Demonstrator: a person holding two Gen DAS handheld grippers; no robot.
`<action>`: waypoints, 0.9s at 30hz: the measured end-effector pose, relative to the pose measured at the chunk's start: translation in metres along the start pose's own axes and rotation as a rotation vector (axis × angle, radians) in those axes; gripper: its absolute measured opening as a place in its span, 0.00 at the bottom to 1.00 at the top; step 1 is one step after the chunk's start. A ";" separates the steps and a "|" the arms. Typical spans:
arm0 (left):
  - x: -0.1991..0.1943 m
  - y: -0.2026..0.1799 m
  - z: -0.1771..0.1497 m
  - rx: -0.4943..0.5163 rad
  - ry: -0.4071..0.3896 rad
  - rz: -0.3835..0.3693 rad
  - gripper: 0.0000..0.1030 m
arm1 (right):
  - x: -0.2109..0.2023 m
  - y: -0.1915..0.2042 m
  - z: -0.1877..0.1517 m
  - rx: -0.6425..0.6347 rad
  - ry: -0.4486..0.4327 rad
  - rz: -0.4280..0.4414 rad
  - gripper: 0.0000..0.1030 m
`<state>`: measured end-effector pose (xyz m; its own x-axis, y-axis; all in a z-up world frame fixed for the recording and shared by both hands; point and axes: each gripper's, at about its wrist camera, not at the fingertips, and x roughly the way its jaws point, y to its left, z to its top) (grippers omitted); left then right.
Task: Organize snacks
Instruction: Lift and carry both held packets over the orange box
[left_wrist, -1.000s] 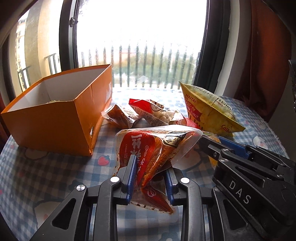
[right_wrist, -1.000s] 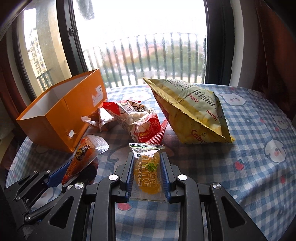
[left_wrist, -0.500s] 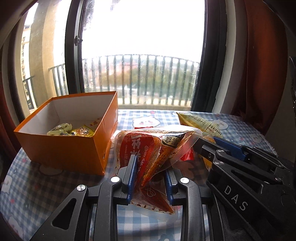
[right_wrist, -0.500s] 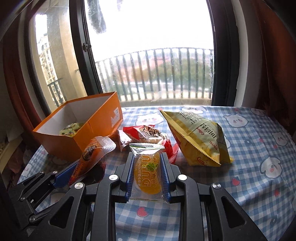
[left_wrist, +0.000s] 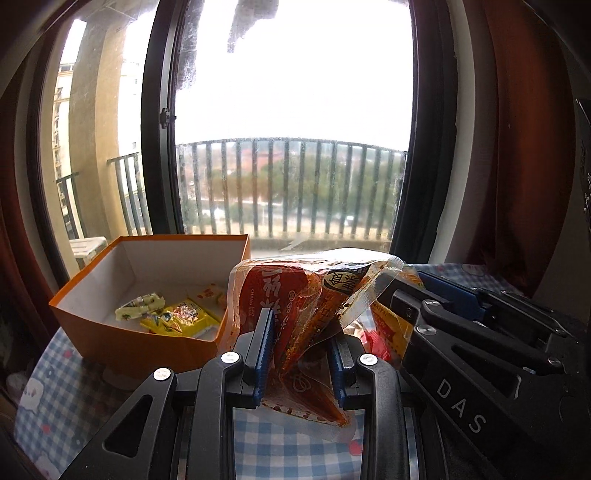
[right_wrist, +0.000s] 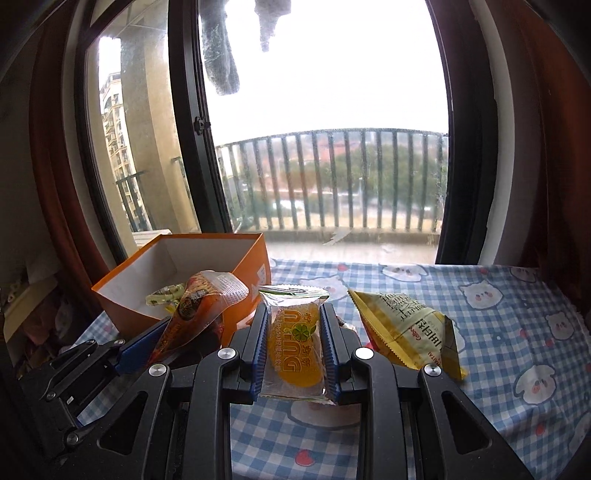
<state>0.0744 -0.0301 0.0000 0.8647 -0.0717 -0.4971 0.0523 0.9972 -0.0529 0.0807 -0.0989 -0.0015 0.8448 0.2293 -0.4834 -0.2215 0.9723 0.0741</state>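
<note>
orange box (left_wrist: 147, 347), blue-checked tablecloth (right_wrist: 498, 314), yellow bag (right_wrist: 410, 328)

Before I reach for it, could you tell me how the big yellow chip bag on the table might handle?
The yellow chip bag looks puffed, so probably light and crushable. Its glossy film may slip from tongs; the crimped edge likely grips better.

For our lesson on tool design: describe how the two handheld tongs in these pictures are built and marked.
Both the left tongs and the right tongs are matte black, with skeletal arms that have triangular cut-outs, silver round rivets, and ribbed blue pads lining the fingers. White letters "DAS" mark the right tongs' body. No cables, sleeves or hands show.
</note>
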 end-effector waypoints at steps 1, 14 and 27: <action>0.001 0.001 0.002 -0.002 -0.002 0.001 0.25 | 0.002 0.001 0.002 -0.001 -0.001 0.004 0.29; 0.020 0.032 0.026 -0.021 -0.035 0.022 0.25 | 0.035 0.022 0.034 -0.010 -0.023 0.019 0.29; 0.044 0.078 0.038 -0.046 -0.016 0.071 0.25 | 0.087 0.061 0.049 -0.032 0.003 0.059 0.29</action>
<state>0.1358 0.0455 0.0069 0.8734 0.0000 -0.4870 -0.0322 0.9978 -0.0577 0.1643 -0.0171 0.0035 0.8282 0.2863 -0.4819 -0.2868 0.9551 0.0745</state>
